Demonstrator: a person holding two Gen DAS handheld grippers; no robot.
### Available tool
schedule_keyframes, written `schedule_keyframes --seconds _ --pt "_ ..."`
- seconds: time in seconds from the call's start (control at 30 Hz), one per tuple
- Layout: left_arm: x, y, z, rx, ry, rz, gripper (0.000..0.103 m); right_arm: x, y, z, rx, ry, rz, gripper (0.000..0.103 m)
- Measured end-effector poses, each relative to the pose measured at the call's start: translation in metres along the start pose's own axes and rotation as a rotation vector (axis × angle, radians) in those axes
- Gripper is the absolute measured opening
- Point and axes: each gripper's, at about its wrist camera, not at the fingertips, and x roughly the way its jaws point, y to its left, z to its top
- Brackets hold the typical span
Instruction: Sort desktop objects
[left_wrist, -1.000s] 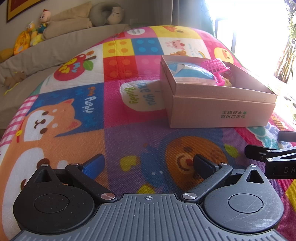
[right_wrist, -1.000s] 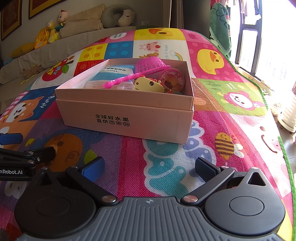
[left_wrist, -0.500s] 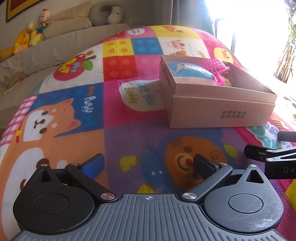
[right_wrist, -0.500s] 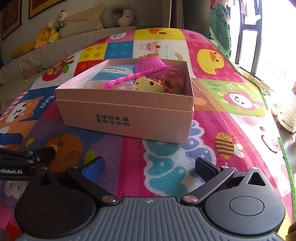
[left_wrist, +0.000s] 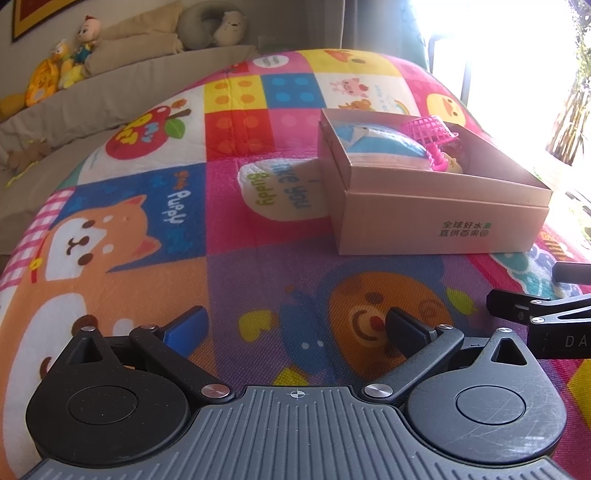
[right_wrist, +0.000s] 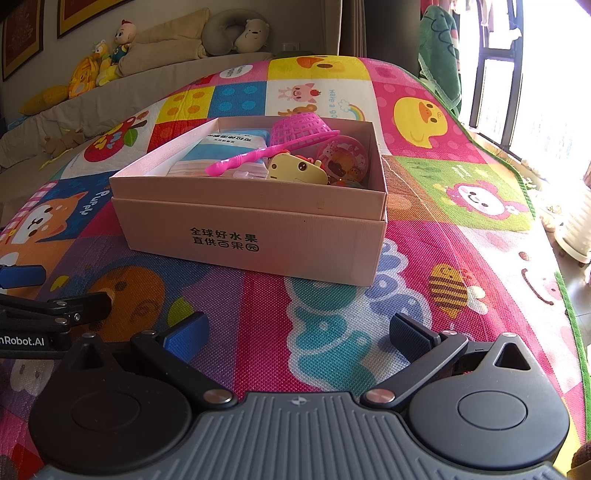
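A pink cardboard box sits on a colourful play mat. Inside lie a blue tissue pack, a pink strainer scoop, a yellow toy and a round pink case. In the left wrist view the tissue pack and the scoop show over the box wall. My right gripper stands open just above the mat in front of the box, holding nothing. My left gripper is open and empty, nearer than the box and to its left.
A grey sofa with plush toys and a neck pillow runs along the far left. Bright windows stand on the right past the mat's green edge. Each gripper's tip shows at the side of the other's view.
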Motion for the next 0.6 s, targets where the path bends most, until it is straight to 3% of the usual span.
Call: schedule_keyframes --seconds 0.13,0.6 --pt "-0.0018 -0.0029 0.0008 -0.014 0.027 0.019 0.103 0.0000 0.0000 0.0000 0.000 0.000 0.000 0.103" --pt "-0.0032 -0.0033 -0.0020 -0.022 0.004 0.028 0.103 0.0000 0.0000 0.0001 0.000 0.000 0.000 0.103"
